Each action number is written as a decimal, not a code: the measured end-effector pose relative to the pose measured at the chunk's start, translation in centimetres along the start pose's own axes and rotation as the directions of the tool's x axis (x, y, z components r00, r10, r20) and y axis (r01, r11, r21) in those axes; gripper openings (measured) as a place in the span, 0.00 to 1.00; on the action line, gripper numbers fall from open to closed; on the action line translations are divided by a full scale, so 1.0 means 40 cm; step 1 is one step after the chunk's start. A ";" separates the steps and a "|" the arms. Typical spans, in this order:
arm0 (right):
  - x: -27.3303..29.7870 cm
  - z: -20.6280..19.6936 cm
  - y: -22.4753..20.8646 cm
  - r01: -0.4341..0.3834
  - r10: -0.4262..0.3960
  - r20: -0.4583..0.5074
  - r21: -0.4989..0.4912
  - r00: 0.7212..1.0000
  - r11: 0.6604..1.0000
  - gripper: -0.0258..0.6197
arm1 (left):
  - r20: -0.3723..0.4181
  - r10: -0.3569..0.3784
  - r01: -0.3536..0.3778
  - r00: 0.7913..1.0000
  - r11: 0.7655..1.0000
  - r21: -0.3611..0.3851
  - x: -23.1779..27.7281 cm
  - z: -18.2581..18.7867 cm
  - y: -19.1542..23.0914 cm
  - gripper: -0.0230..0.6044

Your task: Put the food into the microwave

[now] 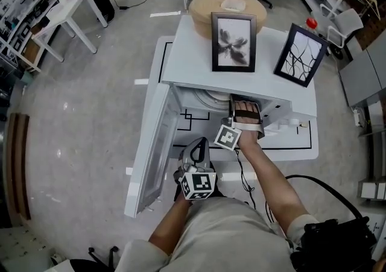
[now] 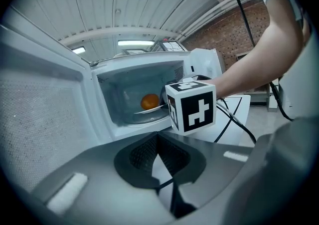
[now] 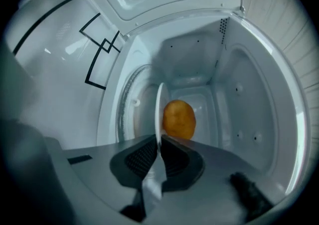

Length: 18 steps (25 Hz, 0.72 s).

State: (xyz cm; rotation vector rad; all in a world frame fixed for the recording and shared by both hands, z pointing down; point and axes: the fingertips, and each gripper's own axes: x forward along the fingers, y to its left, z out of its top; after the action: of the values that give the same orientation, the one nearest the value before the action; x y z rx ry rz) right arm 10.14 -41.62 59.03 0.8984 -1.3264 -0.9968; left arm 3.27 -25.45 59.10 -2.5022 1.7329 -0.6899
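Observation:
A white microwave (image 1: 199, 66) stands with its door (image 1: 154, 144) swung open to the left. My right gripper (image 3: 159, 146) reaches into the cavity, shut on the rim of a white plate (image 3: 160, 112) that it holds on edge in the right gripper view. A round orange-brown piece of food (image 3: 178, 118) rests on that plate. The left gripper view shows the plate (image 2: 152, 111) and food (image 2: 149, 102) just inside the opening, behind the right gripper's marker cube (image 2: 192, 105). My left gripper (image 2: 158, 141) hangs in front of the open door, shut and with nothing in it.
Two framed pictures (image 1: 233, 41) (image 1: 300, 53) stand on top of the microwave. A round wooden table (image 1: 226, 8) is behind it, and a white table (image 1: 66, 14) at far left. A black cable (image 1: 325, 189) trails from the right arm.

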 end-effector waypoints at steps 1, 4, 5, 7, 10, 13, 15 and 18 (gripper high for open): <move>0.001 0.000 0.005 -0.029 0.029 0.003 0.029 1.000 0.999 0.09 | -0.005 -0.002 0.002 1.000 1.000 -0.005 -0.001 -0.003 -0.002 0.05; 0.006 0.004 0.019 -0.119 0.117 0.023 0.106 0.993 0.987 0.09 | -0.022 -0.005 0.004 1.000 0.999 -0.032 -0.003 -0.015 -0.002 0.05; 0.008 0.006 0.019 -0.146 0.142 0.035 0.140 0.989 0.979 0.12 | -0.026 -0.007 0.006 1.000 0.999 -0.046 -0.003 -0.018 -0.003 0.05; 0.007 0.014 0.015 -0.208 0.197 0.071 0.219 0.978 0.953 0.15 | -0.034 -0.012 0.010 0.999 0.997 -0.070 -0.004 -0.027 -0.006 0.05; -0.003 0.027 0.009 -0.305 0.273 0.141 0.341 0.952 0.889 0.20 | -0.051 -0.022 0.018 0.998 0.995 -0.093 -0.006 -0.043 -0.015 0.05; -0.008 0.038 0.001 -0.372 0.311 0.206 0.441 0.928 0.817 0.23 | -0.053 -0.027 0.021 0.998 0.993 -0.115 -0.006 -0.048 -0.017 0.05; -0.014 0.046 -0.004 -0.411 0.325 0.254 0.499 0.911 0.763 0.25 | -0.053 -0.029 0.023 0.998 0.992 -0.126 -0.004 -0.048 -0.015 0.05; -0.030 0.055 -0.004 -0.461 0.334 0.318 0.569 0.887 0.681 0.26 | -0.051 -0.032 0.025 0.998 0.991 -0.129 -0.002 -0.045 -0.015 0.05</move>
State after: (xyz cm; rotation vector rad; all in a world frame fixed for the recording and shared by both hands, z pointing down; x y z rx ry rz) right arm 7.96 -40.47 58.58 0.9498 -1.9853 -0.2681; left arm 3.13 -24.75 60.88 -2.6200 1.8180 -0.6729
